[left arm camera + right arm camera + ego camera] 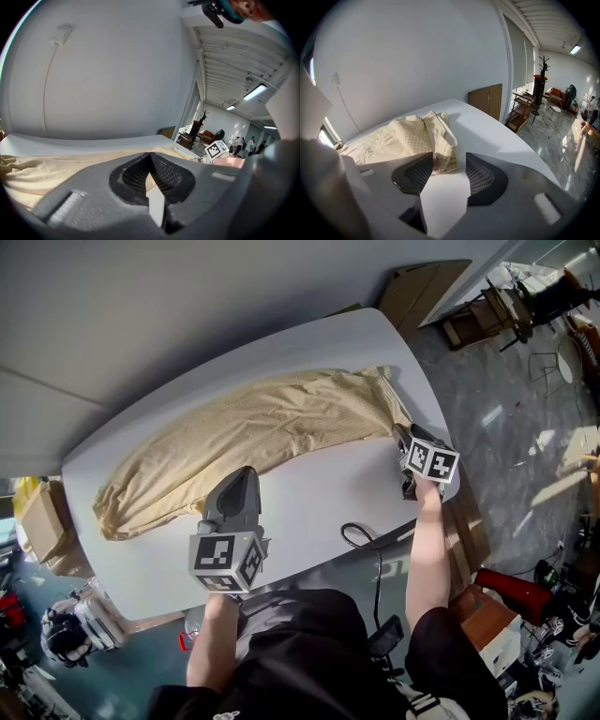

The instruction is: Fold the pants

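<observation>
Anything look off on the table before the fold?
The pants lie rumpled and slanted across the table, with the waist end bunched and folded over itself. A black cable loops onto the table's near edge. Nothing looks spilled or damaged.

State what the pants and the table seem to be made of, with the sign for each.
Pants: soft woven cloth, matte pale yellow; it wrinkles, and a fine check weave shows. Table: hard, smooth white top, perhaps laminate or painted board; it shows a faint sheen and no grain.
</observation>
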A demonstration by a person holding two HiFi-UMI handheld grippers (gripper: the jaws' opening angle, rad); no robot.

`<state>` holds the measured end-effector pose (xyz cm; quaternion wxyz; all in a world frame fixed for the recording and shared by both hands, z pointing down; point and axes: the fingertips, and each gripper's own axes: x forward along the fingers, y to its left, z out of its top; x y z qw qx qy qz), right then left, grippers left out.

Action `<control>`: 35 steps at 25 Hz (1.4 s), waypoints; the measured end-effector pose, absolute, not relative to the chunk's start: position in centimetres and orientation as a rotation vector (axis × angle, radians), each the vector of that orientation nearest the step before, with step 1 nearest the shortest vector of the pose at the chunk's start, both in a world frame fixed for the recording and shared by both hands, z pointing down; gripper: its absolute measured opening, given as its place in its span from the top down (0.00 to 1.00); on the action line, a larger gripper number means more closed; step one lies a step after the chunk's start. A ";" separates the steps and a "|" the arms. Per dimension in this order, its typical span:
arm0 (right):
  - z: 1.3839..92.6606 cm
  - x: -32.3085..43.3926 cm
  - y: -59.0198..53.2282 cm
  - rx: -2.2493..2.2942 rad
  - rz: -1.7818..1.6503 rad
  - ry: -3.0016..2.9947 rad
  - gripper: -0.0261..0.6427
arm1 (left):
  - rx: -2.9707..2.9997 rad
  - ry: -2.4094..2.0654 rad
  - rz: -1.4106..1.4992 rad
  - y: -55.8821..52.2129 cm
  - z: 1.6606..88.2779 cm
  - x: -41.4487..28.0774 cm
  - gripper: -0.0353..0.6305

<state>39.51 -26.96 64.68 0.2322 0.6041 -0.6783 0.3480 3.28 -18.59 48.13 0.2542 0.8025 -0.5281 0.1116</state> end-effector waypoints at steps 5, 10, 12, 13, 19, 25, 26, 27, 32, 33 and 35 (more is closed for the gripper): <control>64.9 38.7 -26.9 1.609 0.986 -1.845 0.72 | 2.169 -1.447 0.307 -18.4 47.7 3.0 0.95; 65.0 37.8 -27.0 1.602 1.029 -1.842 0.83 | 2.162 -1.474 0.307 -18.3 47.6 1.7 0.95; 64.6 37.6 -27.2 1.618 1.016 -1.837 0.84 | 2.152 -1.490 0.298 -18.1 47.6 1.1 0.95; 64.3 37.5 -27.3 1.627 0.999 -1.838 0.84 | 2.146 -1.496 0.293 -17.9 47.6 0.8 0.95; 59.2 36.5 -28.6 1.667 0.887 -1.925 0.84 | 2.120 -1.539 0.247 -16.8 47.0 -0.9 0.95; 53.5 32.9 -29.7 1.657 0.686 -1.979 0.84 | 2.089 -1.586 0.191 -15.2 46.0 -3.2 0.95; 52.9 32.1 -30.0 1.640 0.649 -1.983 0.84 | 2.083 -1.597 0.181 -14.9 45.7 -3.7 0.95; 52.3 31.2 -30.3 1.620 0.614 -1.991 0.84 | 2.076 -1.609 0.172 -14.6 45.4 -4.1 0.95; 49.1 25.4 -31.6 1.494 0.445 -2.049 0.84 | 2.039 -1.684 0.124 -13.2 44.0 -6.7 0.95; 48.7 24.0 -31.9 1.470 0.411 -2.059 0.84 | 2.026 -1.701 0.115 -12.9 43.9 -7.4 0.95; 48.2 21.1 -32.3 1.419 0.351 -2.081 0.84 | 1.993 -1.735 0.099 -12.0 43.9 -9.0 0.95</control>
